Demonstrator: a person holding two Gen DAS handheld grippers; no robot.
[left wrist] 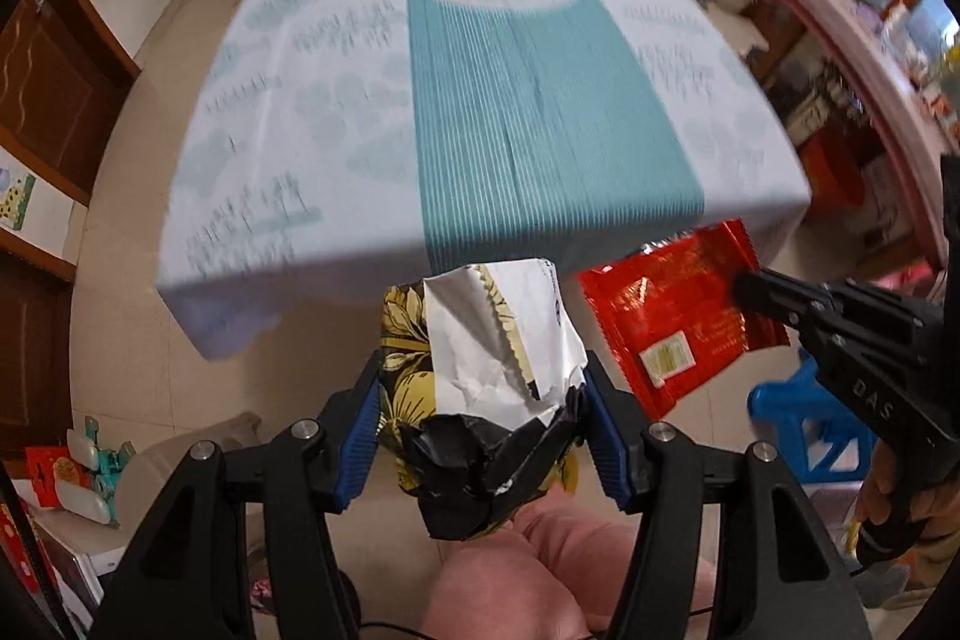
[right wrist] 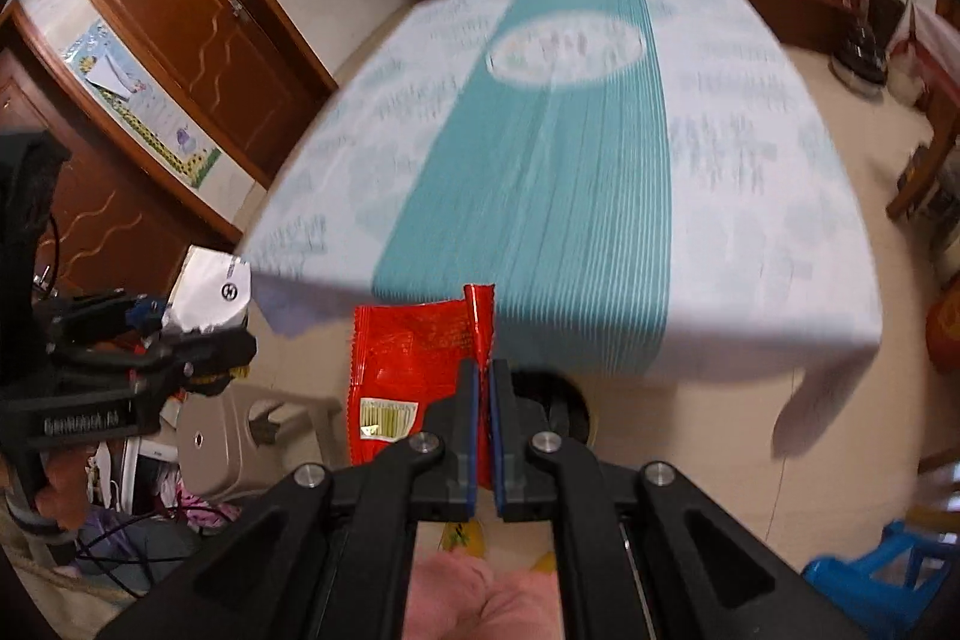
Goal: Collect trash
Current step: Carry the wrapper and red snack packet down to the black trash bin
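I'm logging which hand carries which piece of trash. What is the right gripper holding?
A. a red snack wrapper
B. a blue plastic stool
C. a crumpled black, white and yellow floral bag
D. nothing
A: the right gripper has its jaws shut on the edge of the red snack wrapper, while the crumpled floral bag sits in the left gripper.

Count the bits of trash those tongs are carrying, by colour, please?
Red wrapper: 1, pinched in the right tongs.
Black, white and yellow crumpled bag: 1, squeezed in the left tongs.
Total: 2
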